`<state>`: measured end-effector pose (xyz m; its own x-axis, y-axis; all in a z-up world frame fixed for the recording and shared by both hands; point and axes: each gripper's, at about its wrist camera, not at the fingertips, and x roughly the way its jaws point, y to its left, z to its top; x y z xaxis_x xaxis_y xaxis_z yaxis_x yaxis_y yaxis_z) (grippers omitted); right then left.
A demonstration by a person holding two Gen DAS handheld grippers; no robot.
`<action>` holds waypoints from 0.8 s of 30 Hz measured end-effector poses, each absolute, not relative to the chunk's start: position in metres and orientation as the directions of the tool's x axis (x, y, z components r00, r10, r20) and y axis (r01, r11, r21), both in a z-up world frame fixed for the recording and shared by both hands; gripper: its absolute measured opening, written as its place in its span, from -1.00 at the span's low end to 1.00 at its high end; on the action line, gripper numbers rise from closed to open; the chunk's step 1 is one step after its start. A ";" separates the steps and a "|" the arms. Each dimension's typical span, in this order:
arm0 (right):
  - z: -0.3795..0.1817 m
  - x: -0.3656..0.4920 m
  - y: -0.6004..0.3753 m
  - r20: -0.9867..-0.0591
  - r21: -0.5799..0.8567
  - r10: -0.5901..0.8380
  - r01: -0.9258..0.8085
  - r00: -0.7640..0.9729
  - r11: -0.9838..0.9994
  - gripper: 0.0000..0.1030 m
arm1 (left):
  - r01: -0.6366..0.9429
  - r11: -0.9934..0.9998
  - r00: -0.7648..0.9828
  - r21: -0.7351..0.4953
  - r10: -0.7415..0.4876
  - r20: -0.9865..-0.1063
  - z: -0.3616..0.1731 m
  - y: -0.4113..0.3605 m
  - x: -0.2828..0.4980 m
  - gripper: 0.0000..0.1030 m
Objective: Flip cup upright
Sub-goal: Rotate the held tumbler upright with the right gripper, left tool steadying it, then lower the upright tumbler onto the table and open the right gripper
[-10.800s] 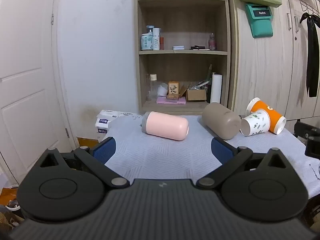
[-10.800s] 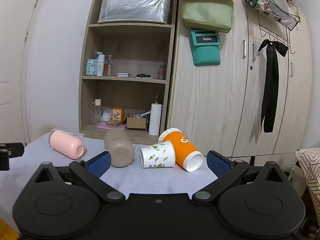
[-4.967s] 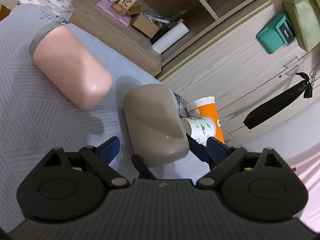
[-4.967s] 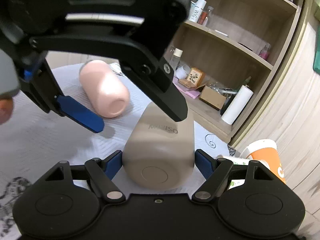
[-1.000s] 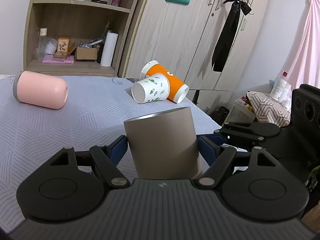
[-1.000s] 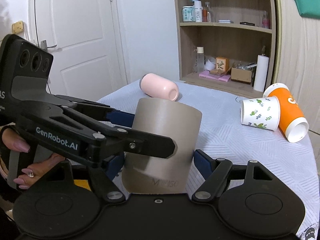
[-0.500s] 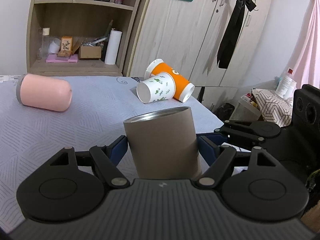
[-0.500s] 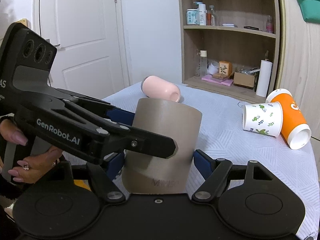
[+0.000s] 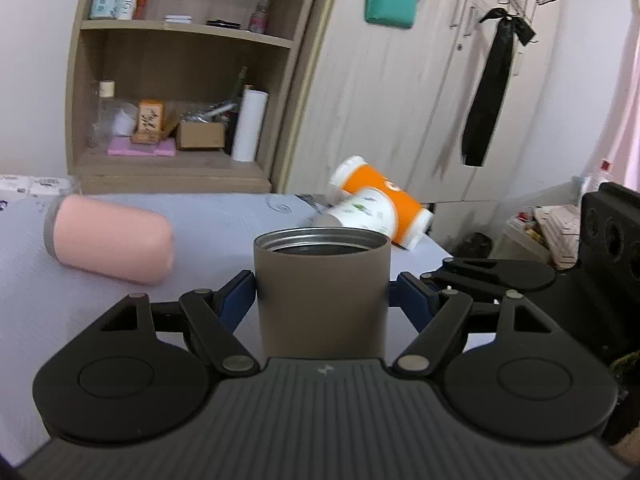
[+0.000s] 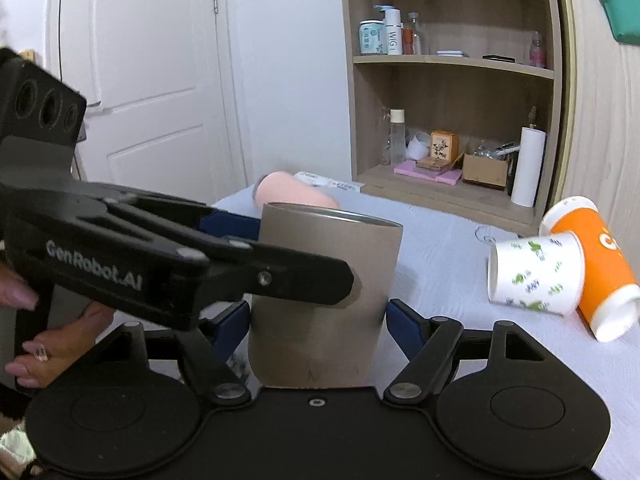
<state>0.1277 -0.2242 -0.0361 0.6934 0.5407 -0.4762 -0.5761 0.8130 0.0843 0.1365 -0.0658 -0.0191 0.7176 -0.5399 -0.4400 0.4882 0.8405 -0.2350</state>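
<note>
A taupe metal cup point(image 9: 322, 292) stands upright with its open steel rim up, held between both grippers; it also shows in the right wrist view point(image 10: 324, 304). My left gripper point(image 9: 322, 294) is shut on the cup, blue pads on its sides. My right gripper point(image 10: 318, 320) is shut on the same cup from the other side. The left gripper's body crosses in front of the cup in the right wrist view. The cup's base is hidden behind the gripper bodies.
A pink cup point(image 9: 110, 240) lies on its side on the grey-blue tablecloth point(image 9: 224, 232). A white leaf-print paper cup point(image 10: 534, 278) and an orange paper cup point(image 10: 600, 268) lie on their sides at the far edge. A wooden shelf unit point(image 9: 180, 80) and wardrobe stand behind.
The left wrist view has tilted so the cup's open mouth shows from above. Both grippers stay shut on the cup, which looks lower towards the table.
</note>
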 end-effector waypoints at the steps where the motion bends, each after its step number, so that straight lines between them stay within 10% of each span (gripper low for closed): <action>1: -0.037 0.132 -0.222 -0.474 0.076 0.534 -0.572 0.700 0.817 0.54 | 0.489 0.840 0.723 -0.236 -0.541 -0.430 -0.019 -0.064 0.142 0.47; 24: -0.049 0.158 -0.203 -0.414 -0.134 0.414 -0.504 0.811 0.853 0.53 | 0.539 0.822 0.755 -0.185 -0.568 -0.326 -0.025 -0.059 0.169 0.49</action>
<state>0.1583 -0.2025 -0.0487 0.8109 0.4139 -0.4137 -0.5039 0.8534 -0.1338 0.1690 -0.0594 -0.0255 0.7554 -0.5684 -0.3259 0.5388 0.8220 -0.1846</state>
